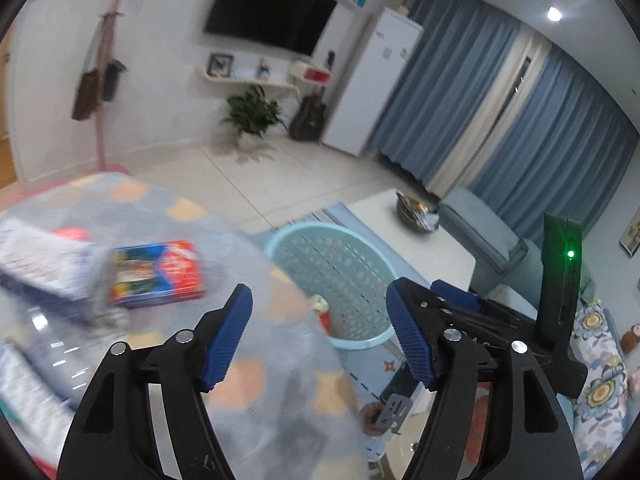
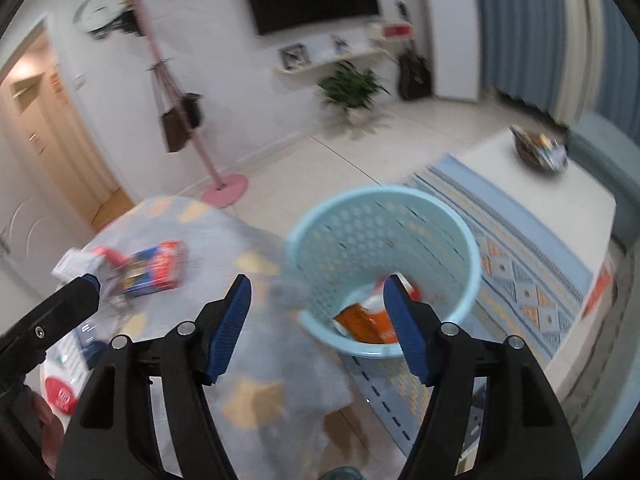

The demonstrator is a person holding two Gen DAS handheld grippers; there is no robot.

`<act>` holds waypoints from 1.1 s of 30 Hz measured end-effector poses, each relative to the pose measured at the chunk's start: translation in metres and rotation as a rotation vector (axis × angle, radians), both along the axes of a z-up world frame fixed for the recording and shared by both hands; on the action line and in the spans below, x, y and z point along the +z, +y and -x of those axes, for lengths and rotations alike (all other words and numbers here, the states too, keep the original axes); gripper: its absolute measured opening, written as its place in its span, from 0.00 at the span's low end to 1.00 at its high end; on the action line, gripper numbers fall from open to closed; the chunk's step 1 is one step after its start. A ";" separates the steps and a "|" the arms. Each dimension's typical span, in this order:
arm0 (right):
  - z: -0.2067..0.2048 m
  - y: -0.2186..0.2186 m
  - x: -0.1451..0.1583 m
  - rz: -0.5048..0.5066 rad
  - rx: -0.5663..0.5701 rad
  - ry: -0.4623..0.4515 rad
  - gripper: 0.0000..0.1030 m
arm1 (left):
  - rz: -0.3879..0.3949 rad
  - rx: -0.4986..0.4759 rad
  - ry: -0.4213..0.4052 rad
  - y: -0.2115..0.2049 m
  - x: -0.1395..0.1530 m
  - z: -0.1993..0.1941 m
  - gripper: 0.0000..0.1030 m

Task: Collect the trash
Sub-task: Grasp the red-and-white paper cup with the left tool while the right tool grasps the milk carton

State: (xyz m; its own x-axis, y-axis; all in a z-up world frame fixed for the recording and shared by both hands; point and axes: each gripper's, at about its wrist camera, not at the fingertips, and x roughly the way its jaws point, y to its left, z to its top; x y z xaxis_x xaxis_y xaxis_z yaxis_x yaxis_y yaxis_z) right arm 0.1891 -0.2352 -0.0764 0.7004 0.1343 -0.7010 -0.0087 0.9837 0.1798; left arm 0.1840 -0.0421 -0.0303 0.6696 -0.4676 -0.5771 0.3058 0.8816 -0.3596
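A light blue perforated basket (image 2: 400, 216) stands on the floor beside the cloth-covered table (image 2: 256, 360); it also shows in the left wrist view (image 1: 304, 236). Orange and white wrappers (image 2: 364, 320) lie in its bottom. A red and blue box (image 1: 158, 272) lies on the table, also in the right wrist view (image 2: 156, 268), next to blurred white packets (image 1: 44, 256). My left gripper (image 1: 320, 336) is open and empty over the table edge. My right gripper (image 2: 316, 328) is open and empty above the basket's near rim. The other gripper shows at the right wrist view's left edge (image 2: 52, 312).
A white coffee table (image 2: 560, 184) with a dark bowl (image 2: 540, 148) stands on a patterned rug (image 2: 520, 264). A pink coat stand (image 2: 224, 188), a potted plant (image 2: 352, 88), a guitar bag, a white fridge (image 1: 376, 84) and blue curtains line the far walls. A sofa (image 1: 600, 380) is at right.
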 end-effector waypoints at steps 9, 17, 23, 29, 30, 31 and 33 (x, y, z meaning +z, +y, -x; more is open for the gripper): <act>0.038 0.107 0.026 0.031 0.286 -0.097 0.63 | -0.046 0.248 -0.102 0.110 0.026 0.097 0.83; 0.063 0.193 0.013 0.050 0.546 -0.131 0.37 | -0.086 0.451 -0.004 0.189 -0.005 0.139 0.85; 0.067 0.234 -0.011 0.018 0.669 -0.053 0.35 | 0.000 0.498 0.128 0.224 -0.045 0.142 0.85; 0.065 0.255 -0.030 0.028 0.723 0.012 0.38 | 0.052 0.469 0.212 0.227 -0.075 0.129 0.84; 0.062 0.255 -0.034 0.026 0.729 0.028 0.42 | 0.053 0.467 0.229 0.226 -0.079 0.126 0.83; 0.060 0.257 -0.037 0.026 0.739 0.040 0.45 | 0.060 0.457 0.242 0.225 -0.083 0.125 0.79; 0.061 0.258 -0.041 0.039 0.755 0.042 0.52 | 0.070 0.438 0.248 0.223 -0.089 0.127 0.73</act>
